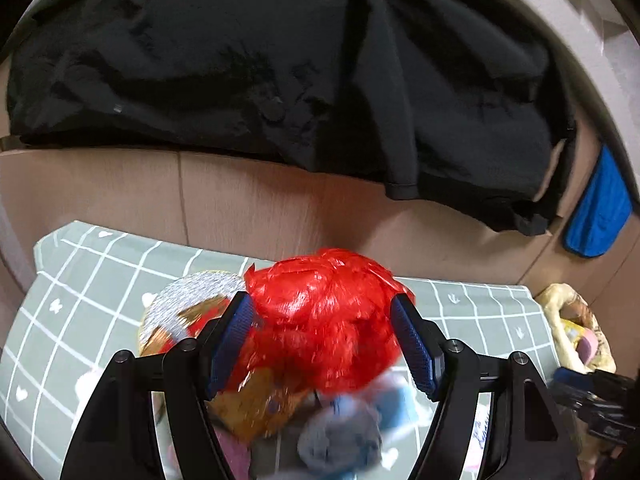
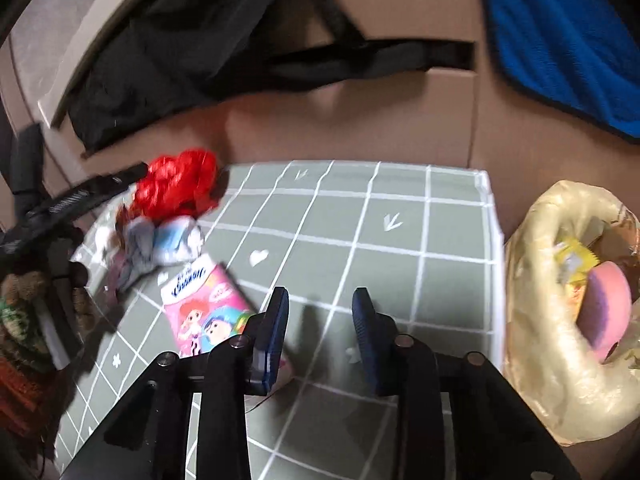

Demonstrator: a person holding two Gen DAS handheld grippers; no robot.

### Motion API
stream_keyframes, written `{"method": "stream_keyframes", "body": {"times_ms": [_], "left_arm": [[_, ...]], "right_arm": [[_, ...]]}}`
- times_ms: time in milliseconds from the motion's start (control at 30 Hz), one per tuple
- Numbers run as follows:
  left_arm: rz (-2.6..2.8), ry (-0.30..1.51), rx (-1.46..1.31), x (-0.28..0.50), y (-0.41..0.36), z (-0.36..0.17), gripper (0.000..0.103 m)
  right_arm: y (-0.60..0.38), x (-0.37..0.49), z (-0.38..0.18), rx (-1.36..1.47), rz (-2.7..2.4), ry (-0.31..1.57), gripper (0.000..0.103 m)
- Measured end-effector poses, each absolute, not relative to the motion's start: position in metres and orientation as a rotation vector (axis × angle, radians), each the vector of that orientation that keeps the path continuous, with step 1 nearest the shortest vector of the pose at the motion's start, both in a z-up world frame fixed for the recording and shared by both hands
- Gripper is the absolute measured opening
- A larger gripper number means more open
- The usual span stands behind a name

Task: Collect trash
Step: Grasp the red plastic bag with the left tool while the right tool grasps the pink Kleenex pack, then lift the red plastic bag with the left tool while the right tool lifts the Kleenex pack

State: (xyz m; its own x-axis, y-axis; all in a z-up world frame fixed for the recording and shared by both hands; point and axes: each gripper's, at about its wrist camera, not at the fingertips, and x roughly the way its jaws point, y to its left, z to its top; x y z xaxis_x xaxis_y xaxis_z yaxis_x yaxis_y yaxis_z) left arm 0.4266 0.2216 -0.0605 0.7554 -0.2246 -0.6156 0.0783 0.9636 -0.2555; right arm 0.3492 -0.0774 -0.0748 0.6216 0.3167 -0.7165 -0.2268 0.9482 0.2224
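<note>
A crumpled red plastic wrapper [image 1: 326, 316] sits between the fingers of my left gripper [image 1: 324, 340], whose blue pads press its sides; it also shows in the right wrist view [image 2: 176, 186]. Under it lie a blue-grey crumpled wrapper [image 1: 340, 436], an orange wrapper [image 1: 256, 404] and a silver foil piece [image 1: 188, 304]. My right gripper [image 2: 320, 320] is open and empty above the grey checked tabletop [image 2: 400, 240]. A pink cartoon carton [image 2: 204, 312] lies just left of it. A cream trash bag [image 2: 552, 340] with trash inside hangs off the table's right edge.
A brown cardboard wall [image 1: 248, 200] backs the table. Black clothing [image 1: 280, 60] hangs over it, with a blue cloth [image 1: 598, 208] to the right. The bag also appears in the left wrist view [image 1: 576, 328].
</note>
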Motion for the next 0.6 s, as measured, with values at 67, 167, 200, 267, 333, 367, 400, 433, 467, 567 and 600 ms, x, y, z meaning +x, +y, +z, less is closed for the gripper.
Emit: {"method": "stream_keyframes", "body": {"times_ms": [67,167,200,267,333,367,400,433,467,567,600], "left_arm": [[-0.16,0.728,-0.218,0.439,0.219,-0.065,0.071],[-0.155,0.773,-0.235,0.454,0.216,-0.073,0.071],[-0.147,0.8,-0.257,0.458,0.216,-0.076,0.071],[-0.163,0.827,-0.295,0.462,0.216,-0.079,0.069],[-0.184,0.833,-0.324,0.463,0.217,-0.08,0.063],[-0.185,0.83,-0.323,0.462,0.217,-0.081,0.059],[-0.187,0.827,-0.322,0.459,0.217,-0.08,0.058],[-0.191,0.823,-0.32,0.456,0.216,-0.079,0.056],[-0.194,0.817,-0.316,0.452,0.216,-0.078,0.054],[-0.191,0.798,-0.292,0.437,0.213,-0.07,0.052],[-0.195,0.788,-0.287,0.432,0.211,-0.066,0.052]], "right_arm": [[-0.082,0.348,-0.071,0.134,0.349,0.818,0.048],[-0.081,0.345,-0.068,0.158,0.45,0.779,0.05],[-0.076,0.345,-0.069,0.151,0.482,0.787,0.053],[-0.062,0.346,-0.074,0.111,0.555,0.825,0.053],[-0.048,0.344,-0.077,0.05,0.574,0.834,0.053],[-0.039,0.343,-0.078,0.008,0.574,0.834,0.053],[-0.03,0.342,-0.079,-0.038,0.574,0.832,0.053],[-0.023,0.341,-0.08,-0.061,0.587,0.83,0.053],[-0.021,0.339,-0.081,-0.078,0.602,0.831,0.053],[-0.001,0.337,-0.09,-0.182,0.628,0.87,0.054],[0.004,0.337,-0.093,-0.22,0.613,0.869,0.054]]}}
